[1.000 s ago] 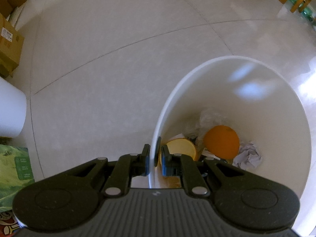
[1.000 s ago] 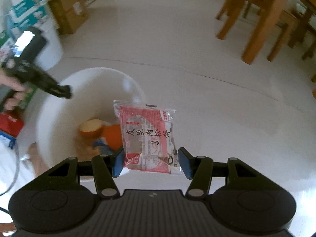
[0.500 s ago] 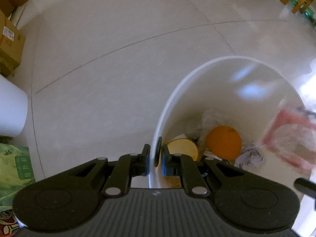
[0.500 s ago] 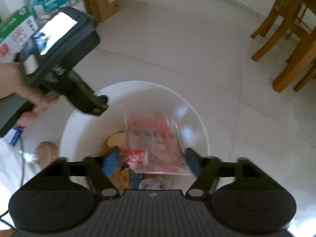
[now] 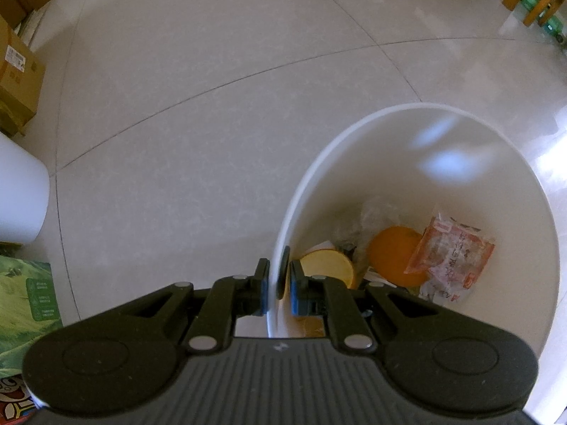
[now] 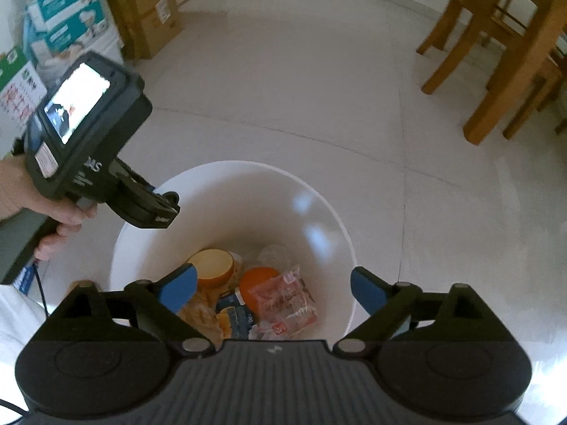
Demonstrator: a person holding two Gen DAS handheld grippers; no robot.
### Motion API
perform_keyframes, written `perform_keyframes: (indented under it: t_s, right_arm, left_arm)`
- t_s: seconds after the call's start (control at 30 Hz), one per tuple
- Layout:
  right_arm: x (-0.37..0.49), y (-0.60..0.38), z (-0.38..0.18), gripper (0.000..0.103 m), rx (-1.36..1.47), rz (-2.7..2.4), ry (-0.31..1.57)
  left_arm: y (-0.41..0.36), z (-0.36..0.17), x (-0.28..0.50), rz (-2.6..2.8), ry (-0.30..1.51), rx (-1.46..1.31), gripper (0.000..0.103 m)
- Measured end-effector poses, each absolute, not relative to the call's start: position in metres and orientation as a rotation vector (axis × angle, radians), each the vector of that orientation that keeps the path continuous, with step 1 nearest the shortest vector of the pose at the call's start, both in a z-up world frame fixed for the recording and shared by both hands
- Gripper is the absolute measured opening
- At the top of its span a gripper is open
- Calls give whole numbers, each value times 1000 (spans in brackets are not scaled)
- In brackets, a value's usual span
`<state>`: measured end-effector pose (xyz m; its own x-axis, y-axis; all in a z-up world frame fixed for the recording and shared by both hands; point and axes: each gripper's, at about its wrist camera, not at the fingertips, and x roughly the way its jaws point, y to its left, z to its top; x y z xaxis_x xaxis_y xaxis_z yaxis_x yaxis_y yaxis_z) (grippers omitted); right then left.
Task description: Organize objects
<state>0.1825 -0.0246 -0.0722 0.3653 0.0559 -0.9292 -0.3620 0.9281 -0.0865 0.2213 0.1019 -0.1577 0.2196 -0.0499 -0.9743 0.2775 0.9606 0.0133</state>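
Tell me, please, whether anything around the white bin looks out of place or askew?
Nothing stands out. The red snack packet lies tilted inside the white bin, leaning on an orange lid among wrappers. The left tongs clamp the bin's rim; the right tongs, just opened, are empty.

Pale glossy floor tiles (image 5: 219, 81) with thin dark grout lines fill most of both views. Brown cardboard boxes (image 5: 17, 81) stand at the left edge of the left wrist view, with a white cylindrical container (image 5: 19, 191) just below them and a green printed carton (image 5: 24, 304) beneath that. In the right wrist view, a taped cardboard box (image 6: 152, 14) sits beside stacked white and teal cartons (image 6: 67, 10). Wooden chair legs (image 6: 496, 56) stand at the upper right, well apart from the boxes.
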Motion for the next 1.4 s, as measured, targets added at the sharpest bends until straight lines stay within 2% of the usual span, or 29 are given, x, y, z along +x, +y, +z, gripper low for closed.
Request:
perform_keyframes:
  t_s: [0.2,0.53,0.63,0.7,0.73,0.8,0.87,1.07,1.23,1.4]
  right_arm:
    - [165,-31,-59,103,-201,158,1185]
    - [116,-40,-62,103,63,-65,1170]
    - [107,-36,-67,103,95,-113,1181]
    - [102,-31,-70,103,83,-132,1194]
    - [99,-29,-71,103,81,-146,1197]
    - [94,-26,-73,103,93,-162,1212]
    - [88,-26,-74,103,125,-175,1225]
    - [76,-25,-73,103,124,-227,1245]
    - [63,-34,-76,103,150,-262,1264]
    - [57,-36,-84,103,156,-276,1289]
  left_arm:
    - [103,-154,219,-230,1319,200,9]
    - [101,-150,210,-238,1277,239,10]
    - [102,-144,207,-249,1250,249,14]
    - [100,-140,203,-272,1232,266,32]
    - [100,-138,201,-272,1225,269,38]
    - [100,-133,195,-250,1196,278,63]
    - [102,-127,188,-254,1159,287,72]
    - [109,-112,165,-268,1103,344,86]
    - [115,-99,133,-262,1090,388,87]
    - [122,-82,102,-282,1125,306,91]
